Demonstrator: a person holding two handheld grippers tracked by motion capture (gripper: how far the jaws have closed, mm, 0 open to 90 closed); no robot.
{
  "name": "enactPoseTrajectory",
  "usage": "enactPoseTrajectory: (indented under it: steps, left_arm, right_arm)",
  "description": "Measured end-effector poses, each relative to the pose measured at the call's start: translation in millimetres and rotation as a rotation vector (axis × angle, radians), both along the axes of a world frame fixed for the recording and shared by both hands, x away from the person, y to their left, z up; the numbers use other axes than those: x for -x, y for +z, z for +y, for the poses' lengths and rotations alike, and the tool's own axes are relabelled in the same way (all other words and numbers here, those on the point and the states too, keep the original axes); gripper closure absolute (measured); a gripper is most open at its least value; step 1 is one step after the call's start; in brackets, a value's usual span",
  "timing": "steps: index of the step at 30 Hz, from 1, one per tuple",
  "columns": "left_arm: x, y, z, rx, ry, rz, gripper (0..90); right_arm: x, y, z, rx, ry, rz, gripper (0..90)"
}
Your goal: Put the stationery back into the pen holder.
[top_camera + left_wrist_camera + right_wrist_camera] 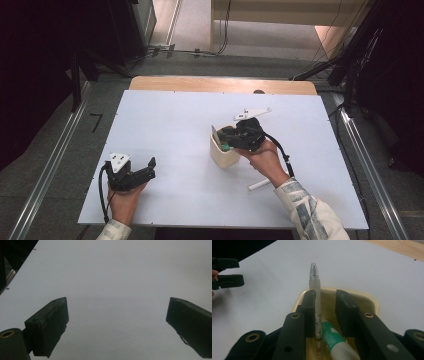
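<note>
Right tool [325,306] over cream plastic cup [367,298], jaws narrowly parted beside clear-tipped white pen [315,282]; green-white tube [334,340] inside. Left tool [117,322] wide, empty, above white worktop [165,125].

I work at a white tabletop [165,125] laid over a wooden table [220,84], whose light wood edge shows along the far side. Around it the floor [60,150] is grey carpet. A metal rail [50,170] runs along the floor on my left and another rail [370,175] on my right. Black curtains [30,60] hang dark on both sides. Beyond the table, black cables [190,51] trail over the floor toward a pale wooden unit [280,10] at the back. A dark cabinet [130,25] stands at the far left. The light is soft and even, with weak shadows on the tabletop.
</note>
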State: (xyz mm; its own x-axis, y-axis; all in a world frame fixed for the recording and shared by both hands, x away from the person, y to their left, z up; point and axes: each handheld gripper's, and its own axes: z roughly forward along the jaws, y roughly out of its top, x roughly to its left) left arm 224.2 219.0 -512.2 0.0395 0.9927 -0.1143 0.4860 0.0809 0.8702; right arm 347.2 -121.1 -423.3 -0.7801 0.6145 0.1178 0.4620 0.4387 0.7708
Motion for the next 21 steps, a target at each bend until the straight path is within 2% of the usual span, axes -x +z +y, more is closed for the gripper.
enactPoseTrajectory:
  steps: [4, 8, 21]
  left_arm:
    - [0.1, 0.0, 0.0, 0.000, -0.002, -0.002, 5.2]
    - [0.1, 0.1, 0.3, -0.001, -0.001, -0.001, 5.2]
    - [0.0, 0.0, -0.3, -0.003, -0.003, -0.002, 5.2]
  right_arm:
    - [1.4, 0.1, -2.1, 0.004, 0.008, -0.002, 61.5]
    - [3.7, 1.0, -6.0, -0.004, 0.017, -0.008, 52.4]
    - [15.6, 4.6, -30.9, -0.038, 0.006, -0.029, 40.1]
